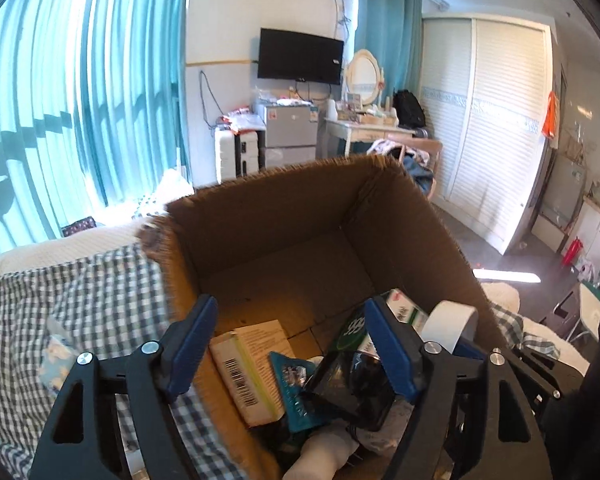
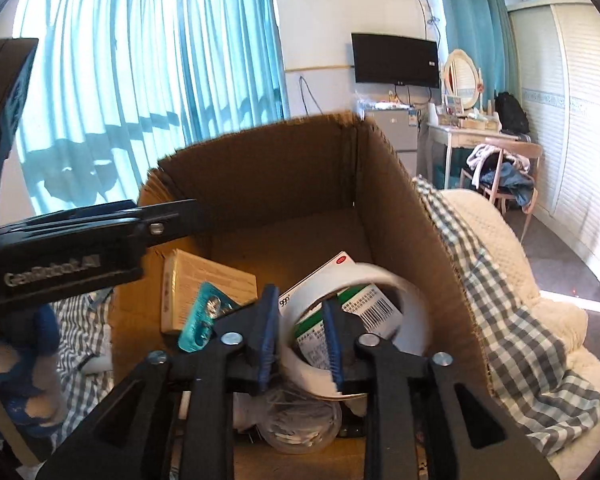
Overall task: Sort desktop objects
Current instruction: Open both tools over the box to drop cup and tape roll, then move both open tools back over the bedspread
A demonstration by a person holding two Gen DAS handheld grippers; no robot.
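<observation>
Cardboard box (image 1: 300, 224) takes up most of both views, standing open on a bed with a checked cover (image 1: 80, 300), and it already holds a good deal: a beige carton (image 1: 248, 364), a green-and-white medicine box (image 2: 352, 308), a teal blister card (image 2: 204, 320) and a black glossy packet (image 1: 352, 388). So I judge the sorting well along, though how much is left outside I cannot see. The left gripper (image 1: 292, 352) hangs over the pile with its jaws spread wide and nothing pinched. The right gripper (image 2: 298, 340) has its jaws set narrowly either side of the wall of a white tape roll (image 2: 380, 280), which rests inside the box; whether the pads press it I cannot tell. Only the right view shows the roll's full ring and a gloved hand (image 2: 16, 364).
</observation>
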